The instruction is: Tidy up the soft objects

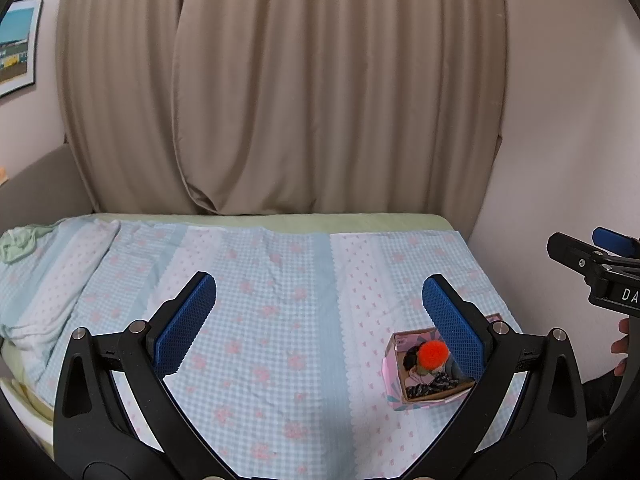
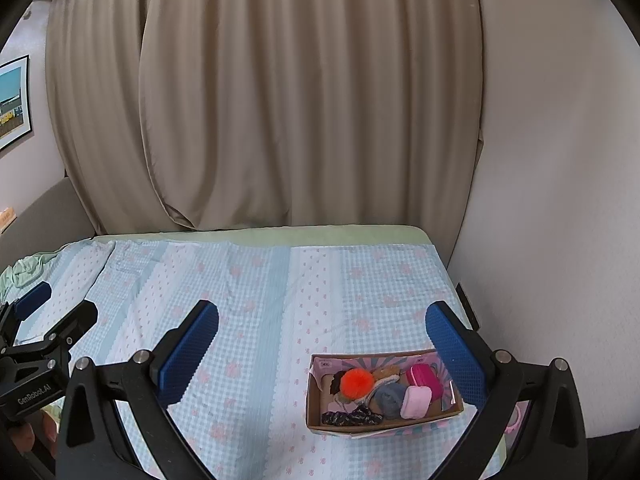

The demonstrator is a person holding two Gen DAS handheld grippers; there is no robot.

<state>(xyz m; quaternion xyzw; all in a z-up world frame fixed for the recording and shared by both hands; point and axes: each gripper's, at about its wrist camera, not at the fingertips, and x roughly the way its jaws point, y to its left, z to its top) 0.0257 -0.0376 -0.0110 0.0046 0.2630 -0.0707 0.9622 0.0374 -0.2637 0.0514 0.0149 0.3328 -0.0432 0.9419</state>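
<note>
A small pink cardboard box (image 2: 400, 426) sits on the bed at the right. It holds an orange pom-pom (image 2: 356, 384), a grey fuzzy piece (image 2: 390, 398), a light pink pouch (image 2: 416, 402), a magenta pouch (image 2: 424, 378) and a dark patterned scrunchie (image 2: 350, 418). My right gripper (image 2: 322, 352) is open and empty, held above and left of the box. In the left wrist view the box (image 1: 394, 384) and pom-pom (image 1: 434, 354) lie partly behind the right finger. My left gripper (image 1: 320, 322) is open and empty above the bed.
The bed carries a light blue checked cover with pink flowers (image 1: 280, 320). A rumpled green cloth (image 1: 18, 244) lies at its far left. Beige curtains (image 1: 280, 100) hang behind; a white wall (image 2: 560, 200) borders the right. A pink object (image 2: 514, 424) shows behind my right finger.
</note>
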